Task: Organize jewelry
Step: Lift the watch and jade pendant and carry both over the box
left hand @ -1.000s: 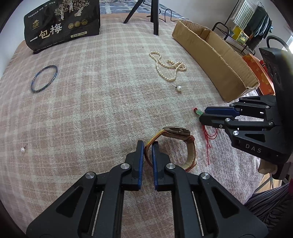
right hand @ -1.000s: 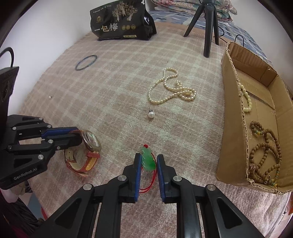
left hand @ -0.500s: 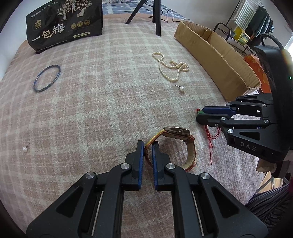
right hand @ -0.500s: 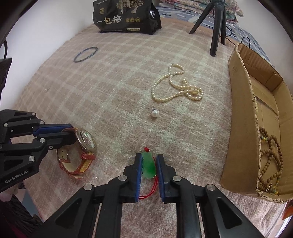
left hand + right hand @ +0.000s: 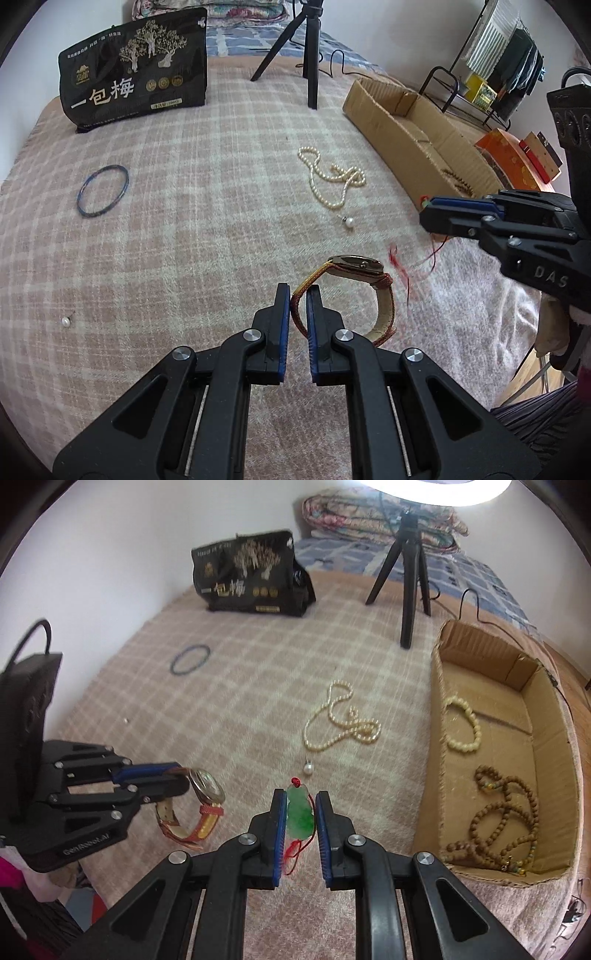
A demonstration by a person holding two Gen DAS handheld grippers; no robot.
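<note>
Two grippers are working over the checked bed blanket (image 5: 184,229). The left gripper (image 5: 297,306) is clamping its blue pads on the strap of the one wristwatch (image 5: 354,266), which is hanging clear of the blanket with its face tilted up. The right gripper (image 5: 301,812) is pinching the single green jade pendant (image 5: 300,812) between its pads, the red cord (image 5: 293,853) trailing down below it.

Lying on the blanket are one pearl necklace (image 5: 340,720), two loose pearl pieces, one just beside the necklace (image 5: 308,767) and one far off to the left (image 5: 65,322), and one blue bangle (image 5: 103,189). The cardboard box (image 5: 436,760) is sitting at the right and is holding one cream bead bracelet (image 5: 463,725) and one long brown bead string (image 5: 506,812). One black snack bag (image 5: 135,74) and one black tripod (image 5: 408,576) are standing at the far side.

Compared with a second ago, both grippers are sitting higher and are pitched more level, so the wall and folded bedding are coming into view. The watch and pendant are now up off the blanket, and the pendant's cord is swinging and blurred in the left wrist view.
</note>
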